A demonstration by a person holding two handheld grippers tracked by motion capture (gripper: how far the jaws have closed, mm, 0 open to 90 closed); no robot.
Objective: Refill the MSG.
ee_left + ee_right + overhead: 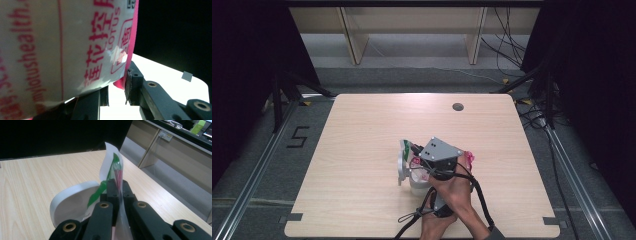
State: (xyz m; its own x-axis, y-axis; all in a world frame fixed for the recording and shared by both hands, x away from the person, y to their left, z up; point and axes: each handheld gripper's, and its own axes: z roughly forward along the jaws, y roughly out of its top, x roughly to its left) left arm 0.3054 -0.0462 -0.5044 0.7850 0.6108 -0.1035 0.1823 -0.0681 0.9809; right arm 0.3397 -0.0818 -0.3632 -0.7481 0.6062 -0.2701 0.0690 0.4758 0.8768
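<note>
1. Table (362, 150): light wood, w/ a dark round hole (457, 106) far right of centre.
2. Near centre of table: both hands close together, grippers bunched over a white plastic bag (404, 165) w/ green and pink/red print.
3. Right gripper (117, 186): jaws pressed together on a thin edge of the bag; film w/ green and red print stands up from between the tips. White curled part of bag lies just left of the jaws on the wood.
4. Left gripper (116, 87): bag surface w/ red lettering and pink edge (75, 50) hangs right at the jaws. Jaws stand a little apart; pink edge touches right jaw tip. Can't tell if it's actually gripping.
5. High view: grey three-cornered plate (439, 149) tops the gripper; a hand (457, 192) wraps the handle, cables trailing to near edge.
</note>
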